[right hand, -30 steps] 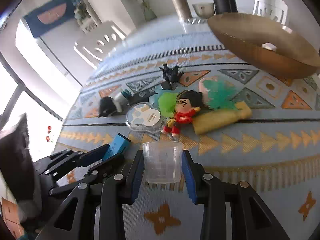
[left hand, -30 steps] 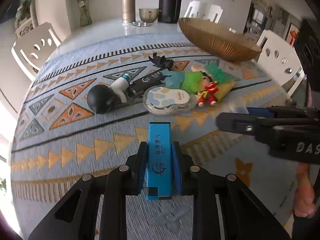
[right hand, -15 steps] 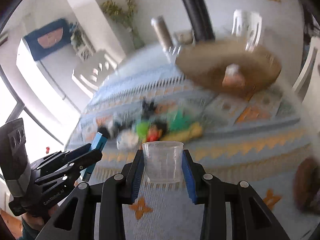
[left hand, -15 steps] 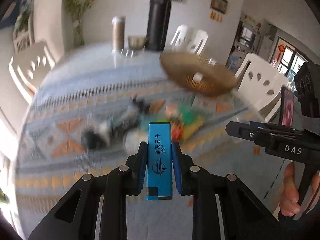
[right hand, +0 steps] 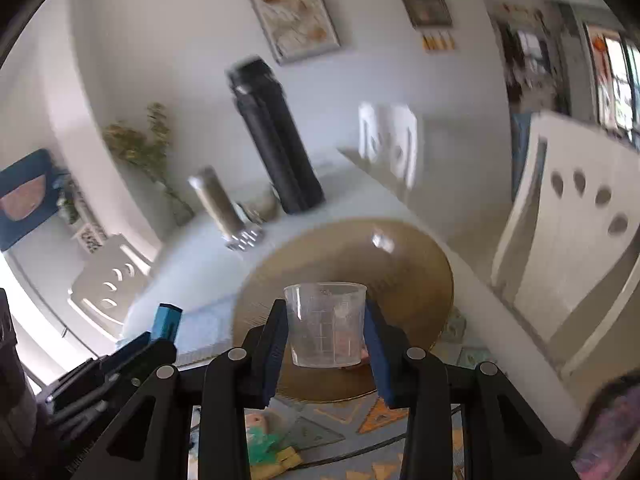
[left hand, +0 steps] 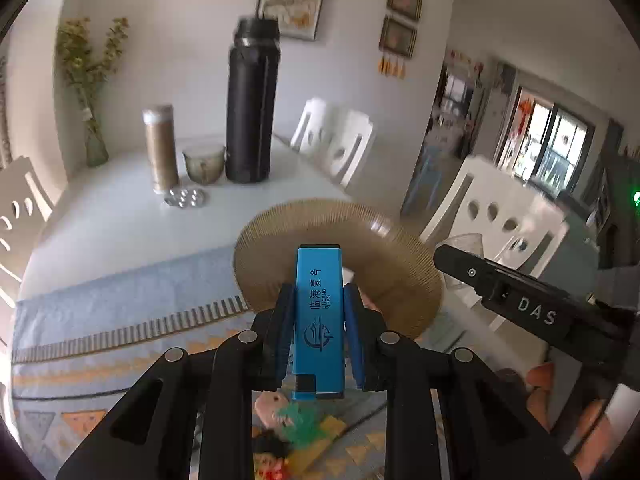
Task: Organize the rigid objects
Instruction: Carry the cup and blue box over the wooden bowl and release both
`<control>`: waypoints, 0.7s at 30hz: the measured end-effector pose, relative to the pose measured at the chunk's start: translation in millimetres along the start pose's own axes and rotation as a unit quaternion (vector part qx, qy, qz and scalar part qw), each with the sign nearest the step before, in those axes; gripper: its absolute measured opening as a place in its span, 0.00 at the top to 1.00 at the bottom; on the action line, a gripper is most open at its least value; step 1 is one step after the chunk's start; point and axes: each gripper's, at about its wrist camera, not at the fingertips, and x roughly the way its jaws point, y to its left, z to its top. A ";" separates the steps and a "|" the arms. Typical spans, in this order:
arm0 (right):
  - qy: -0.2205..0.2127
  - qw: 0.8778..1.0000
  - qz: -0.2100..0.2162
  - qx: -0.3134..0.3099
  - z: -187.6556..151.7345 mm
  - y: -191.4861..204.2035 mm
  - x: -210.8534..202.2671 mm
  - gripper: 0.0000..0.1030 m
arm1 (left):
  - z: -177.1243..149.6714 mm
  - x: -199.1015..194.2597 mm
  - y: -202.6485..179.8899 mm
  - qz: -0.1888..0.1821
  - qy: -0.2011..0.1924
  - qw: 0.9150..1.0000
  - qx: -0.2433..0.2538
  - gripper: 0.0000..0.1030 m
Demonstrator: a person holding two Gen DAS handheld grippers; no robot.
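My left gripper (left hand: 318,312) is shut on a blue rectangular lighter (left hand: 319,320), held upright above the table. Just beyond it stands the gold ribbed basket (left hand: 280,240). My right gripper (right hand: 326,332) is shut on a clear plastic measuring cup (right hand: 325,328), raised in front of the same gold basket (right hand: 320,252), which holds a small clear item (right hand: 382,242). The right gripper (left hand: 520,300) shows at the right of the left wrist view; the left gripper with the blue lighter (right hand: 166,320) shows at the lower left of the right wrist view. Toy figures (left hand: 288,420) lie below on the patterned cloth.
A tall black flask (left hand: 250,108), a gold canister (left hand: 160,148), a small bowl (left hand: 204,162) and a vase of dried flowers (left hand: 90,92) stand at the table's far end. White chairs (left hand: 336,144) ring the table. A blue patterned cloth (left hand: 120,304) covers the near part.
Both grippers have risen and moved forward from above the toy pile toward the gold basket, each keeping its object. The basket is now directly ahead and the toys have dropped to the bottom edge.
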 end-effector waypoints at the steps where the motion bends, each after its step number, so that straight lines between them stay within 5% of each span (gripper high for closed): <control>1: 0.012 1.000 -0.008 0.006 -0.5 -4.7 12.4 0.64 | -1.8 15.0 -1.8 0.003 0.011 1.000 0.003 0.80; 10: 0.057 0.995 -0.083 0.006 -5.5 -29.2 62.3 0.64 | -9.8 63.1 -7.0 -0.005 0.047 0.999 -0.009 0.78; 12: 0.072 0.992 -0.104 0.009 -2.2 -34.5 68.6 0.50 | -7.1 58.2 -6.7 -0.001 0.043 0.999 -0.013 0.63; 18: 0.042 0.995 -0.091 0.019 3.5 -33.2 29.4 0.48 | 1.0 -11.1 8.0 0.007 -0.009 1.000 -0.006 0.57; 21: 0.020 0.997 -0.069 0.002 -0.3 -12.0 -5.5 0.39 | -1.4 -57.4 16.3 0.013 -0.042 0.999 -0.005 0.43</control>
